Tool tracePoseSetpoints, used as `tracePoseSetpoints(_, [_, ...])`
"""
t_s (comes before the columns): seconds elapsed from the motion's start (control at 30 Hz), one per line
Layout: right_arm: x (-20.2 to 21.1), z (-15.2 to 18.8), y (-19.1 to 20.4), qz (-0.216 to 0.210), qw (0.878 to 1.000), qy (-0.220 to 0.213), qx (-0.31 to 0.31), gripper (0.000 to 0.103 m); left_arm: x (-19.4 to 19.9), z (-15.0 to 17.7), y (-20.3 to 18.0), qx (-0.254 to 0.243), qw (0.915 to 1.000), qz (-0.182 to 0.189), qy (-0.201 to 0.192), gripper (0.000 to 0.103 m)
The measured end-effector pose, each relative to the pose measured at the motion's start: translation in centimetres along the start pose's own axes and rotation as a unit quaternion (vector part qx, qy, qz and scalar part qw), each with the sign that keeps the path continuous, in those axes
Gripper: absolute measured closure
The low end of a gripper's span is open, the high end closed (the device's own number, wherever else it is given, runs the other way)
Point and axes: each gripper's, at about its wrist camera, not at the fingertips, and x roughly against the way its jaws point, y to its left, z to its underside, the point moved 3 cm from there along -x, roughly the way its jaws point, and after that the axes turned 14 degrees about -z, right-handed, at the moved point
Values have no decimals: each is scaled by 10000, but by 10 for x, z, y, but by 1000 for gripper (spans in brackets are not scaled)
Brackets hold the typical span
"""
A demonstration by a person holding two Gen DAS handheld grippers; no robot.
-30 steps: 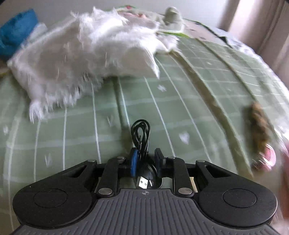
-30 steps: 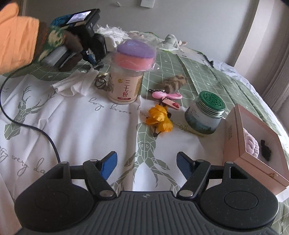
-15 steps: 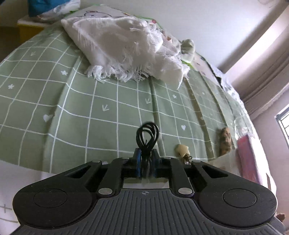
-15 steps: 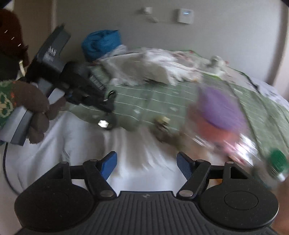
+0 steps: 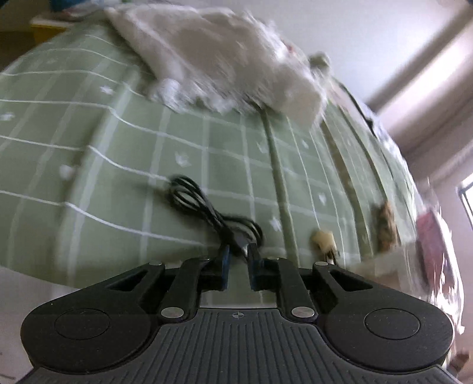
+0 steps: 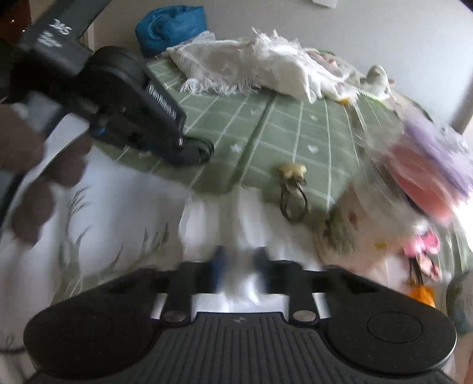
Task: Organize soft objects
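My left gripper (image 5: 238, 260) is low over the green checked cloth (image 5: 88, 153), its jaws slightly apart. A coiled black cable (image 5: 207, 206) lies on the cloth, one end still between the fingertips. In the right wrist view the left gripper (image 6: 192, 150) rests its tips on the cloth. My right gripper (image 6: 239, 265) is blurred, its jaws close around a fold of white cloth (image 6: 242, 224). A white fringed towel (image 5: 224, 59) lies at the far side; it also shows in the right wrist view (image 6: 251, 65).
A jar with a pink and purple lid (image 6: 414, 171) stands at the right. A cream hair tie (image 6: 291, 183) lies mid-cloth, with a pink clip (image 6: 422, 245) and an orange flower (image 6: 419, 292) to the right. A blue bundle (image 6: 171, 26) sits far back. A brown furry item (image 5: 385, 227) lies right.
My left gripper lowered the cable onto the green cloth and its jaws parted. My right gripper moved forward to the white cloth and its jaws went from wide open to nearly closed.
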Motion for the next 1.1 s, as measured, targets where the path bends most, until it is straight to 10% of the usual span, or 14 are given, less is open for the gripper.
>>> tracePoseSetpoints(0.17, [36,41,-11,119,9992,-1,-386,95,24,-11,14,565,9962,508,-430,89])
tracePoseSetpoints(0.43, [80,68,-45,421,9956,-231,-800,86,79,-9,-95,-962,9823,1525,-511,88])
tracePoseSetpoints(0.53, [94,71,-51,495,9935,-485,-907,49,106,-5,-172,-2070,9617,1658,-686,87])
tracePoseSetpoints(0.8, [112,88,-46,609,9920,-768,-801,47,70,68,-287,-4441,8915,-43,-893,83])
tracePoseSetpoints(0.9, [120,92,-45,604,9916,-884,-724,47,75,87,-291,-4762,8701,56,-1268,81])
tracePoseSetpoints(1.1, [130,92,-45,425,9908,-1059,-723,47,81,81,-292,-4478,8891,469,-825,72])
